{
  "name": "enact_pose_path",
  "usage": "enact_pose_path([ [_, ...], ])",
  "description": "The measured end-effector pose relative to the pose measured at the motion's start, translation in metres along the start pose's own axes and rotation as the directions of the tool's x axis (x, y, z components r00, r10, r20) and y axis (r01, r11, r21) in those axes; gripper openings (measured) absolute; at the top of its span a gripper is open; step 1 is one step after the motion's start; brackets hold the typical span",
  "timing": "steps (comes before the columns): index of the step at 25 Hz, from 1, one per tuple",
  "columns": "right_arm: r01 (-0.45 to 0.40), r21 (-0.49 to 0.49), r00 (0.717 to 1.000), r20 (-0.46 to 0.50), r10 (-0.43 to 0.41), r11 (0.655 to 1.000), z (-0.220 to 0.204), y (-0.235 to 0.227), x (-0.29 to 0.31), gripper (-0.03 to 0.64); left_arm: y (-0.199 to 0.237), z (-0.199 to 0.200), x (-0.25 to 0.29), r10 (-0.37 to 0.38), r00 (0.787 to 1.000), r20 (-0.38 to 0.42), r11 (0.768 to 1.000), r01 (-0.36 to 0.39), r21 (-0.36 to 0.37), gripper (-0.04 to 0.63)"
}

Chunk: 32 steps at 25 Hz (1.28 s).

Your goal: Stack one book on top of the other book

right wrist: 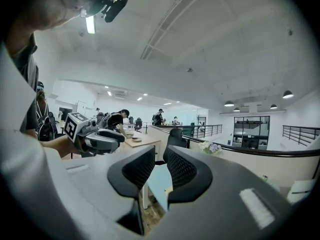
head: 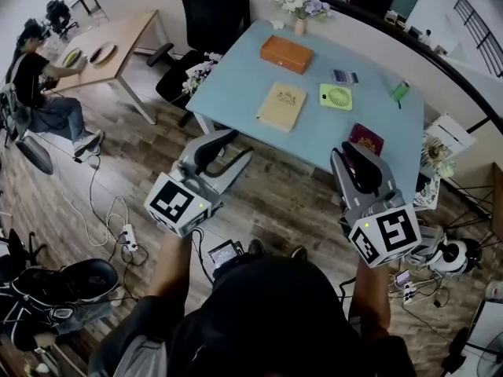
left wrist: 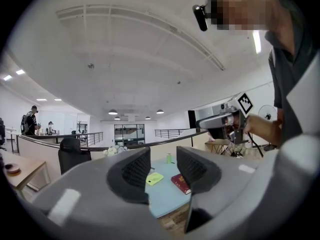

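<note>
Not started yet! The left gripper (head: 226, 152) and right gripper (head: 353, 160) hover short of the table (head: 236, 81), jaws spread, both empty. The tan book (head: 282, 106) lies mid-table and the red book (head: 366, 140) near-right, well apart. Next move, likely: reach in and pinch one.

Pale blue table (head: 236, 83), tan book (head: 282, 106), maroon book (head: 366, 139), orange box (head: 287, 54), perhaps a green fan (head: 335, 96), flower vase (head: 300, 23).

We can read no text, number or brand anywhere. The tan book (head: 282, 106) at the middle of the table (head: 236, 77) has cover print too small to read; same for the dark red book (head: 365, 140) at the table's near edge.
</note>
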State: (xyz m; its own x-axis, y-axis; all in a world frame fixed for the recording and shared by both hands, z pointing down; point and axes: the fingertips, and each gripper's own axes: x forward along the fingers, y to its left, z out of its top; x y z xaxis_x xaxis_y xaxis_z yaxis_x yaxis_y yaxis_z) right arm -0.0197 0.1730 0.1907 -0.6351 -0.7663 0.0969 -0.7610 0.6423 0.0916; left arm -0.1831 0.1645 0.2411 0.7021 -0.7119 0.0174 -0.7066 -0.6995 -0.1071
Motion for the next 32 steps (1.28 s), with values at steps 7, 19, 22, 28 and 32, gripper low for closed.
enact_pose_path([
  [7, 0.019, 0.016, 1.000, 0.001, -0.019, 1.000, -0.002, 0.008, 0.018, 0.060, 0.007, -0.005, -0.002, -0.036, 0.999, -0.016, 0.998, 0.035, -0.056, 0.215],
  [19, -0.011, 0.035, 1.000, 0.004, 0.011, 0.999, -0.006, -0.010, 0.036, 0.060, 0.011, -0.011, 0.013, -0.023, 0.999, -0.036, 0.998, 0.021, -0.062, 0.215],
  [22, -0.035, 0.047, 0.999, 0.009, 0.035, 0.998, -0.009, -0.025, 0.044, 0.060, 0.014, -0.011, 0.023, 0.003, 0.999, -0.050, 0.998, -0.006, -0.058, 0.215],
  [28, -0.097, 0.069, 0.995, 0.019, 0.095, 0.993, -0.017, -0.061, 0.062, 0.060, 0.018, -0.015, 0.053, 0.061, 0.995, -0.085, 0.996, -0.066, -0.058, 0.215],
  [32, -0.136, 0.082, 0.991, 0.022, 0.134, 0.987, -0.023, -0.088, 0.068, 0.060, 0.013, -0.018, 0.074, 0.096, 0.989, -0.109, 0.993, -0.103, -0.064, 0.215],
])
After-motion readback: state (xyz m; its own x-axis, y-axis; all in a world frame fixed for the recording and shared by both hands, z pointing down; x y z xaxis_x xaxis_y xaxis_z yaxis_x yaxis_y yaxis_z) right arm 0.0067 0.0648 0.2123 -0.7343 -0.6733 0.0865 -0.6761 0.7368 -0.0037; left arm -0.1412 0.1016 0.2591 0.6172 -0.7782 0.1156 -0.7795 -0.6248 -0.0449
